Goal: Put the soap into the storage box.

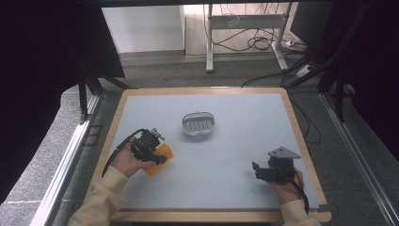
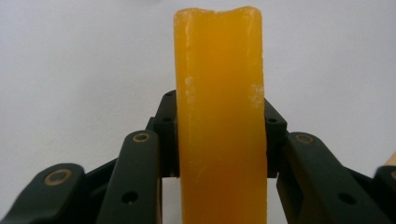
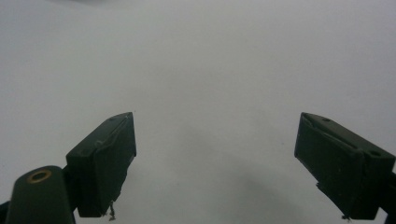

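While your left gripper [image 1: 157, 155] sits near the left edge of the table [image 1: 244, 141], its jaws are clamped on an orange bar of soap [image 1: 159, 159]. Seen from the left gripper view, the soap [image 2: 219, 116] stands straight up between the two black pads and reaches well past their tips, with a pad pressed flat against each of its long sides. From above, the soap sticks out just beyond the gripper on the side away from your hand, and whether it touches the table surface cannot be told. A grey oval soap dish [image 1: 198, 124] sits farther out on the table, ahead of that gripper and off to its right, well apart from it. Your right gripper [image 1: 259, 172] rests low near the table's right edge, and its jaws stand wide apart with nothing but bare grey surface between them [image 3: 215, 158].
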The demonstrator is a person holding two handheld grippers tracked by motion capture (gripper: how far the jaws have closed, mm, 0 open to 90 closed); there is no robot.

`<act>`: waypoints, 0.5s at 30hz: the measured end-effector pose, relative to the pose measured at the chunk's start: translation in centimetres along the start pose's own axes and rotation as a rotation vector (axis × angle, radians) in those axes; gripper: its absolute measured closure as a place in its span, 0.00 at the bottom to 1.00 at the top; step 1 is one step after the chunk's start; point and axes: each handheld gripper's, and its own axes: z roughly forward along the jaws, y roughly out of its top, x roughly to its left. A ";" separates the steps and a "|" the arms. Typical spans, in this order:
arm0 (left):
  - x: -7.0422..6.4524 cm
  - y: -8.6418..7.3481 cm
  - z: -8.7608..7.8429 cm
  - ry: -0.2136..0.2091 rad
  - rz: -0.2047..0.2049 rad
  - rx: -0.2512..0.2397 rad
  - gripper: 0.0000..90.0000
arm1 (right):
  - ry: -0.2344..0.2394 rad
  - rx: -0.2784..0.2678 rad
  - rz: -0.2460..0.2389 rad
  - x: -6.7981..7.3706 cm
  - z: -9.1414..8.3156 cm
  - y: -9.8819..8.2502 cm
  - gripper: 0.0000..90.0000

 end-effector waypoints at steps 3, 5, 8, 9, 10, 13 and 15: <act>0.1 0.0 -0.2 0.002 -0.002 -0.002 0.69 | -0.001 0.001 -0.002 0.0 0.0 0.0 0.15; 0.2 0.1 -0.3 0.003 0.002 -0.004 0.69 | -0.002 0.001 -0.001 0.0 0.0 0.0 0.15; 0.2 0.3 -0.5 0.008 0.005 -0.006 0.69 | -0.004 0.001 -0.002 0.0 0.0 0.0 0.15; 0.2 0.3 -0.6 0.009 0.005 -0.007 0.69 | -0.004 0.001 -0.001 0.0 0.0 0.0 0.15; 0.2 0.4 -0.6 0.009 0.010 -0.008 0.69 | -0.005 0.001 -0.001 0.0 0.0 0.0 0.15; 0.2 0.8 -0.7 0.008 0.024 -0.002 0.69 | -0.007 0.001 -0.001 -0.1 0.0 0.0 0.15; 0.1 0.9 -0.8 0.005 0.026 -0.007 0.69 | -0.008 -0.001 0.000 -0.1 0.0 0.0 0.15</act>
